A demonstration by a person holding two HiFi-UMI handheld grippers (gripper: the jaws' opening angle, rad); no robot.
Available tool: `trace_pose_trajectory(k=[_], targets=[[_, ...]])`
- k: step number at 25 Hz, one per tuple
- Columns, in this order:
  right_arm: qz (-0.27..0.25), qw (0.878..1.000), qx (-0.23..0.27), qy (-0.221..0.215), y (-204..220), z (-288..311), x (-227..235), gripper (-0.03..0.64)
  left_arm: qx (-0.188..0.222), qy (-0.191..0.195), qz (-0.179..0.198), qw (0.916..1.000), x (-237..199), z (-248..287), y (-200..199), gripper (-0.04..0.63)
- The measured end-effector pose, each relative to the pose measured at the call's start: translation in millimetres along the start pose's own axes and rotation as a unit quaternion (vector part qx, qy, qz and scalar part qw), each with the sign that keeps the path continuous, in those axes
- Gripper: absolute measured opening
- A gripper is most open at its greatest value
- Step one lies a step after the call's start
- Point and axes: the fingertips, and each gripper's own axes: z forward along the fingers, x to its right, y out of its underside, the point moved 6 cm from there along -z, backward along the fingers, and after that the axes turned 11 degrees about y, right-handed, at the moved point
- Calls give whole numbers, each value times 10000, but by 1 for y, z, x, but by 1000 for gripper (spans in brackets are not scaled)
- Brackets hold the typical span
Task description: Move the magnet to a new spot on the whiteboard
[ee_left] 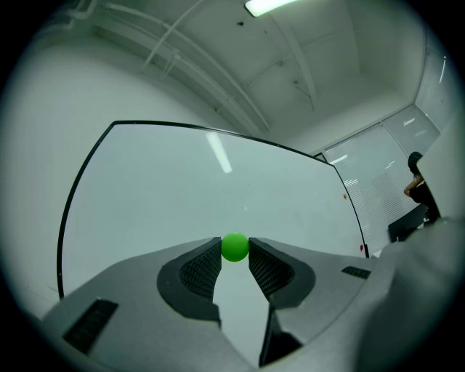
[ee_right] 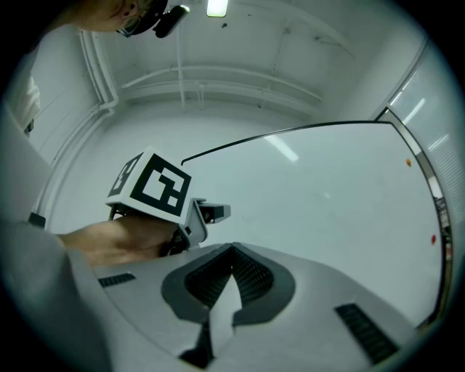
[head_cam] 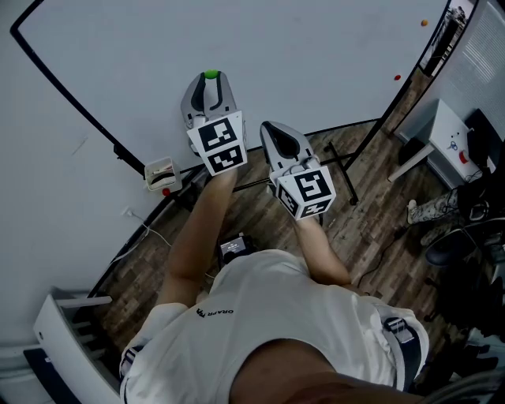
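Note:
A small green ball magnet [ee_left: 235,246] sits pinched between the tips of my left gripper [ee_left: 235,251], whose pads press on both of its sides. In the head view the same green magnet [head_cam: 211,75] shows at the tip of the left gripper [head_cam: 210,80], up against the whiteboard [head_cam: 260,47]; whether it touches the board I cannot tell. My right gripper [head_cam: 267,126] is lower and to the right, in front of the board's bottom edge. Its jaws meet at the tips [ee_right: 232,250] with nothing between them.
An orange magnet [head_cam: 424,23] and a red magnet [head_cam: 397,77] stick near the board's right edge. A small tray with an eraser [head_cam: 162,175] hangs at the board's lower left. The stand's legs [head_cam: 347,170] cross the wooden floor; a white table [head_cam: 450,130] stands at the right.

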Motion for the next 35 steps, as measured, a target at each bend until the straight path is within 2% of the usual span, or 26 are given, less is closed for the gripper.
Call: trace_pose_trajectory(k=[9,35], targets=[[19,10000,-1,7,1,0,2,14,-94,-45,-83,9999,-12,15,4,120],[83,9999,27,83,3,2,15,14,-567,-56,104,9983,-18,63,10,120]])
